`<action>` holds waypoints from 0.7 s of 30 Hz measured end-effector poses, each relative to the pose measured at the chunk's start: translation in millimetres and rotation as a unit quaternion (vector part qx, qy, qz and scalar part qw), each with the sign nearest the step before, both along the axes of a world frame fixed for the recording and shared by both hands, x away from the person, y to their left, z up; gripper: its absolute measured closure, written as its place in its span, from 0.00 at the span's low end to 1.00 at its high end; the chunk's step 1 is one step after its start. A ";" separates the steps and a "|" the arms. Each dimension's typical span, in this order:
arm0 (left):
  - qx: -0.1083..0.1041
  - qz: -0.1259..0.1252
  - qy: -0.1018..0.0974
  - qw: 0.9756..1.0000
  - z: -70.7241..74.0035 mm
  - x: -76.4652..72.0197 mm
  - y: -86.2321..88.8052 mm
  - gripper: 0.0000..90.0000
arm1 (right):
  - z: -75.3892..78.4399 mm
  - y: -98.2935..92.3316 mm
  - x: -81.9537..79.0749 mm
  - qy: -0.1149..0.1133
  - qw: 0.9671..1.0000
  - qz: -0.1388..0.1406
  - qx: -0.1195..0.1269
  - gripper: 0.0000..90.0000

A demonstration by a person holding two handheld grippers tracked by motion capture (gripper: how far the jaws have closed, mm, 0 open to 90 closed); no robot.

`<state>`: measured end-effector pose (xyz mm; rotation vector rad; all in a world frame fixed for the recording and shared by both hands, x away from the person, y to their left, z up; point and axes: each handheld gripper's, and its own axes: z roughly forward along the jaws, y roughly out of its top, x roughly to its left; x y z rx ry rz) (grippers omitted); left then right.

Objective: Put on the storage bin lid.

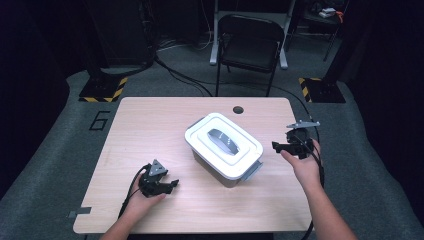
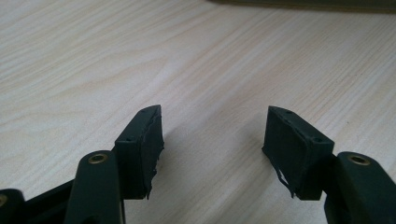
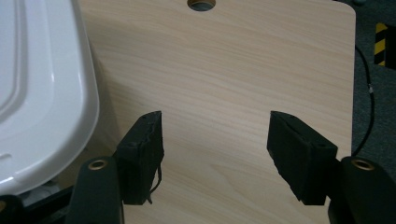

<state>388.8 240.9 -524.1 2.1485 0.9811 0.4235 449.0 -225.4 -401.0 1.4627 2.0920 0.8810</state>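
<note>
The left hand rests low on the table, in front of and to the left of the lidded box, well apart from it. Its forearm comes in from the near edge, and the left gripper it holds points level across the wood toward the box's near corner. The right hand is raised to the right of the box, palm turned inward, with the right gripper aimed at the box's right side and stopping just short of it; from above it is hard to tell how high it stands over the table.

The high view gives the whole box: a white lid with a grey oval handle on a darker base, sitting slantwise at the table's middle, with a grey latch at its near right corner. The left gripper view adds that its jaws stand apart with bare wood between them and nothing held; a dark strip at the top edge is probably the box's base. The right gripper view shows its jaws likewise parted over bare wood, the white lid just beside the left-hand jaw, and the cable hole in the table beyond.
</note>
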 end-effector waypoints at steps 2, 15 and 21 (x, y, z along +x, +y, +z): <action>0.000 0.000 0.000 1.000 0.1 -0.1 0.0 0.41 | -4.6 -0.4 -3.2 -0.003 1.000 -0.002 -0.006 0.40; 0.000 0.001 0.000 1.000 0.1 -0.2 0.1 0.41 | -31.9 -7.7 -15.3 0.006 1.000 -0.016 0.011 0.39; 0.000 0.001 0.001 1.000 0.2 -0.2 0.2 0.42 | -40.5 -8.4 -21.9 0.006 1.000 -0.014 0.013 0.38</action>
